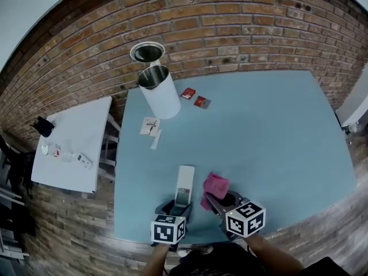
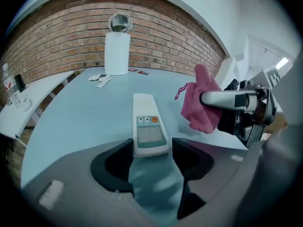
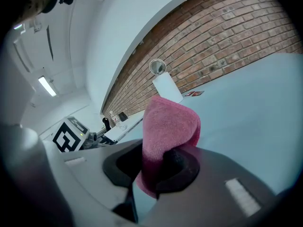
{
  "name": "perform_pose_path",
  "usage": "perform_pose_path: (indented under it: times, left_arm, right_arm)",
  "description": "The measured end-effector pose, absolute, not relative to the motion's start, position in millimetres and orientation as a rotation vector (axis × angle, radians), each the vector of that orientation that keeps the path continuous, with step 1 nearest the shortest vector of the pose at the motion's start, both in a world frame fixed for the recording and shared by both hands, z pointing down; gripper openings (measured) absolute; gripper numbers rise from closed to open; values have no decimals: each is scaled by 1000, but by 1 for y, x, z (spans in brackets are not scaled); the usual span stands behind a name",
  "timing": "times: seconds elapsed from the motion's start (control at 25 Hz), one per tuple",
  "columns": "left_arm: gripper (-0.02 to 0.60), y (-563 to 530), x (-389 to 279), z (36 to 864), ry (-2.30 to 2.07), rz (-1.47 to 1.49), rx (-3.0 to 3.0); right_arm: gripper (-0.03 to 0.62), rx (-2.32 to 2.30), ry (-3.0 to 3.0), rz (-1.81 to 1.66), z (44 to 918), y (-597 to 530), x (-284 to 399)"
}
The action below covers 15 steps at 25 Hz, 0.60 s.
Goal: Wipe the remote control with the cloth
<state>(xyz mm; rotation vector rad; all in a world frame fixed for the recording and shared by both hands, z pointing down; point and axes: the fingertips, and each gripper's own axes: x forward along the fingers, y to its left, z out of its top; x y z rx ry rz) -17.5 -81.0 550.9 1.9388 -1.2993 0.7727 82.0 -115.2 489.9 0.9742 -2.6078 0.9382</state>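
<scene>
Our left gripper [image 2: 152,150] has its jaws set fairly wide around the near end of the remote [image 2: 147,122], and they look closed on its two edges. The remote runs straight out ahead of those jaws, buttons and screen facing up. We judge the grip is taken at the very end so that nearly the whole face is left bare for wiping, and so that the remote cannot slide when it is rubbed. We cannot tell whether its far end rests on the bench [image 1: 276,142] or hangs just above it.

Our right gripper [image 3: 158,164] has its jaws nearly together on the pink cloth [image 3: 168,122]. They pinch it low down, so a soft folded hump stands out beyond the jaw tips. We take that free fold to be the working pad, with the hard jaws kept back from the plastic.

The cloth hangs just to the right of the left jaws, near the remote but apart from it. Wiping does not look under way at this instant. The next stroke would call for bringing the fold across and down onto the face.

Far ahead of both jaws, a white canister [image 1: 160,94] and some scraps of paper sit well clear of the work.
</scene>
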Motion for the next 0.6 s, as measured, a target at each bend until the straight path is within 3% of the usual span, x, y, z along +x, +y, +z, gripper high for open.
perform_pose_path:
  times: [0.28, 0.6]
  left_arm:
    - [262, -87, -21, 540, -1389, 819, 1999]
    - [247, -56, -8, 497, -1332, 591, 2168]
  right_arm:
    - [72, 988, -2624, 910, 482, -114, 77]
    - [72, 1121, -2583, 816, 470, -75, 70]
